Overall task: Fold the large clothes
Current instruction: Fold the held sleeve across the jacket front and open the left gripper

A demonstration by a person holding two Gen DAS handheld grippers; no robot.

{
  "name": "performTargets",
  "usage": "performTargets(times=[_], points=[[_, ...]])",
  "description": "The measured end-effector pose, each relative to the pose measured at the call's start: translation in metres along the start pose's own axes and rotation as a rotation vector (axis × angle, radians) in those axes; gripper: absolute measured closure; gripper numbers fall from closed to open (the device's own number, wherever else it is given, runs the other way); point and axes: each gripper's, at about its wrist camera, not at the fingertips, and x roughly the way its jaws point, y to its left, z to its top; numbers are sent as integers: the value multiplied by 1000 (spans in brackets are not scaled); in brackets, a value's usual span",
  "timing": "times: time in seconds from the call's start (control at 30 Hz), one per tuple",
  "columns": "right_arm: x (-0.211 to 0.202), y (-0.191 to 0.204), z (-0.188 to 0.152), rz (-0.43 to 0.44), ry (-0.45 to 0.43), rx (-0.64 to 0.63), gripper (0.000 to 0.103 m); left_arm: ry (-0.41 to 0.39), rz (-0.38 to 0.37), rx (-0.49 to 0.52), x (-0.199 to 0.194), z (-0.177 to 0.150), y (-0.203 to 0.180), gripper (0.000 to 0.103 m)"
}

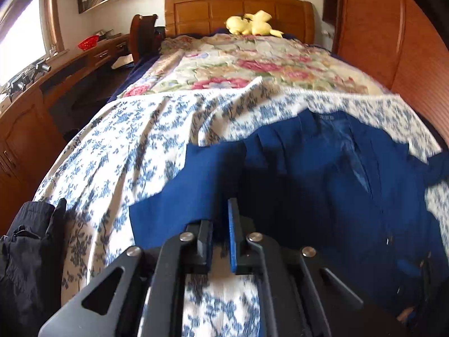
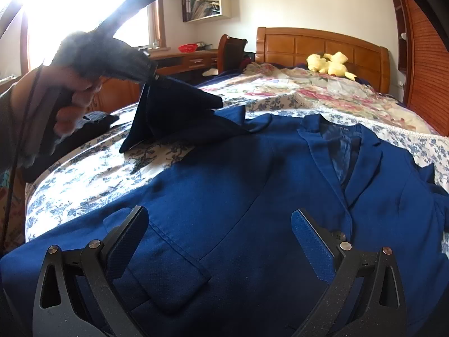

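Blazer (image 1: 322,168), blue, lies spread front-up on the bed's blue-and-white floral sheet (image 1: 126,146), near the foot edge. In the left wrist view we see our left hand-held gripper (image 1: 224,224) with jaws nearly together, pinching a fold of the blazer's cloth. A yellow plush toy (image 1: 252,24) sits at the headboard end. In the right wrist view, our right hand-held gripper (image 2: 221,219) stands wide over the blazer's (image 2: 238,182) lower front, gripping nothing. At the bed's left edge, a hand (image 2: 70,92) holds the left hand-held gripper (image 2: 155,77), lifting the sleeve (image 2: 174,112) clear of the sheet.
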Motion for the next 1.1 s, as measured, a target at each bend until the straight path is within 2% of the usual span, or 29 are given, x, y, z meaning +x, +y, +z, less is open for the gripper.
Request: performTargets(times=[0.1,0.17,0.23,0.33,0.47,0.7,0.93,1.1], points=[[0,0,0,-1,-1,-2,0,-1,-18,2,-9,-18,1,81],[0,0,0,-1,0,-1,0,-13,-10,-12,-17,-27,8,67],[0,0,0,-1,0,-1,0,-28,-30,-25,-26,-37,15,65],[0,0,0,-1,0,-1,0,-41,-29,-43,-31,-49,28,49],[0,1,0,-2,1,-3,0,-18,-19,-86,-20,-59,49,49],[0,-1,0,-3,5,-5,0,50,20,-158,25,-74,81,49],[1,-1,1,-3,7,-7,0,113,26,-250,60,-85,101,49],[2,-1,0,-1,8,-7,0,137,20,-276,72,-87,105,49]])
